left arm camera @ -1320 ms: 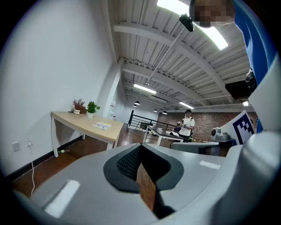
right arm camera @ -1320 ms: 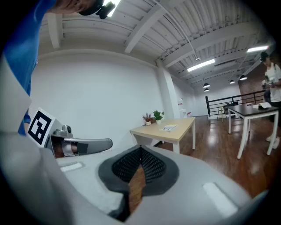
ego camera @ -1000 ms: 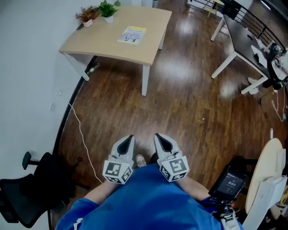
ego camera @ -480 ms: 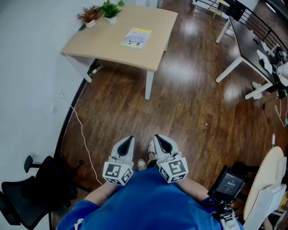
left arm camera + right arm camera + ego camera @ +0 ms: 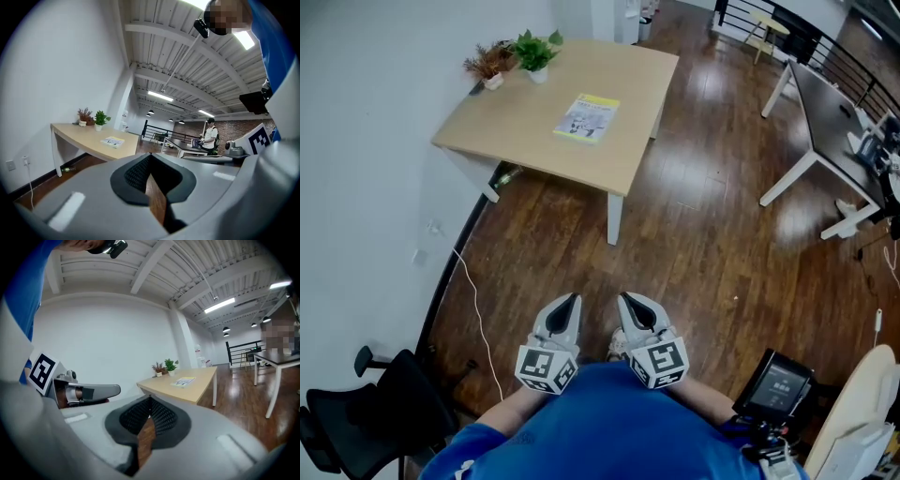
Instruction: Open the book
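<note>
The person's blue shirt [image 5: 600,436] fills the bottom of the head view, and both tongs are held out side by side just in front of it, above the dark wooden floor [image 5: 694,234]. The left tongs [image 5: 572,299] are clenched, pads meeting at the tip with nothing between them. The right tongs [image 5: 624,298] are clenched the same way and are just as empty. Both point forward, toward the desk. Low on the left a black office chair [image 5: 366,417] stands by the white wall [image 5: 366,141], and a thin white cable [image 5: 474,298] trails across the floor near it. Low on the right sits a small device with a lit screen [image 5: 780,382]. Farther off, well apart from the tongs, the light wooden desk [image 5: 516,131] stands with one side against the wall. The book [image 5: 587,118] lies flat and closed on the desk top, right of its middle, cover up with a yellow band along its far edge. At the desk's far left corner stand a green potted plant [image 5: 534,52] and, just beside it, a reddish dried plant [image 5: 490,64]. Beyond, to the right, are a second desk [image 5: 825,94] with a dark top and white legs, and a black railing [image 5: 750,11].
</note>
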### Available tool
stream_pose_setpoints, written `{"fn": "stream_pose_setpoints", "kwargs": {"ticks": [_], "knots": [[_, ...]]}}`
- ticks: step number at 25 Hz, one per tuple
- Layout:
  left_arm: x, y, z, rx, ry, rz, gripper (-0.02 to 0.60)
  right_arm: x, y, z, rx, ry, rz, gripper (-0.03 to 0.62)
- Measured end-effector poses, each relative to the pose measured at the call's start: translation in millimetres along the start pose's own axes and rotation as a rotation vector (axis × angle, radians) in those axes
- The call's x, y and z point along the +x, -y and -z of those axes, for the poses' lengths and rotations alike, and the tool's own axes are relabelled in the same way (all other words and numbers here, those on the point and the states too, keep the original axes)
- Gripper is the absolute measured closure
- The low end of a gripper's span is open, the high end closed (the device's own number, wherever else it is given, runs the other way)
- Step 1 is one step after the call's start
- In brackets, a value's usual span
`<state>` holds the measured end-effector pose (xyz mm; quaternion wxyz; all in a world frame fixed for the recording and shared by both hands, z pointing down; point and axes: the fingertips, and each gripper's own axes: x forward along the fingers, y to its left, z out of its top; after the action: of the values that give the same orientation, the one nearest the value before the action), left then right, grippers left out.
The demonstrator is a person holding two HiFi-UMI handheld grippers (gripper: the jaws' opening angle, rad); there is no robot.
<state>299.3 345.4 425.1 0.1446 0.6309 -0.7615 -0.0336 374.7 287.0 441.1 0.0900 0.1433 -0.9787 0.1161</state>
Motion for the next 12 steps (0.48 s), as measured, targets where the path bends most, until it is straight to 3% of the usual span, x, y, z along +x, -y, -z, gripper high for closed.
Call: {"fn": "stream_pose_setpoints", "kwargs": {"ticks": [12], "knots": [[72, -43, -15, 0.019, -0.024, -0.027, 0.574, 76, 45, -14, 0.038, -0.019, -0.013, 0.592]]}}
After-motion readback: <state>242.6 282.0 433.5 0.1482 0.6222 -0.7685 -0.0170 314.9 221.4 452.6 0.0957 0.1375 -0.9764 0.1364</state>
